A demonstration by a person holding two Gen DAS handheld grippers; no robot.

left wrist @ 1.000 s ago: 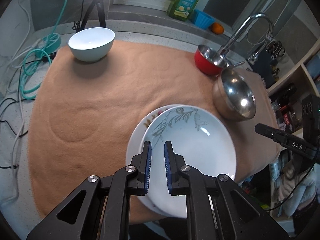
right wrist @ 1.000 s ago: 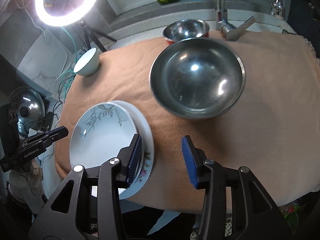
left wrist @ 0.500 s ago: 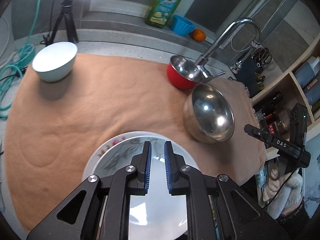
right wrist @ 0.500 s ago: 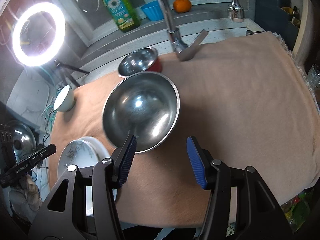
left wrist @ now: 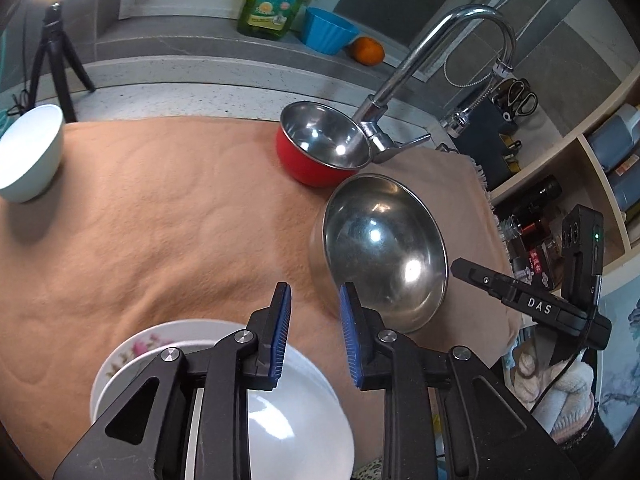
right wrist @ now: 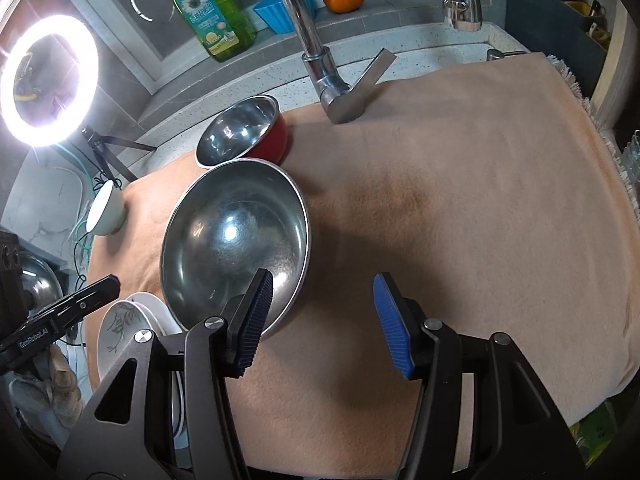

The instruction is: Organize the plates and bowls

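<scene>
Peach cloth (right wrist: 460, 208) covers the surface; steel bowl (right wrist: 236, 240) beside red bowl (right wrist: 244, 132), stacked plates (left wrist: 224, 396) at the near edge. Left gripper (left wrist: 314, 338) jaws just parted, empty; right gripper (right wrist: 324, 320) jaws spread, empty

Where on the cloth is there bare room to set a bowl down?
Free: the stretch right of the large steel bowl, and between the white bowl and red bowl. Crowded: the steel bowls by the faucet and the stacked plates.
</scene>
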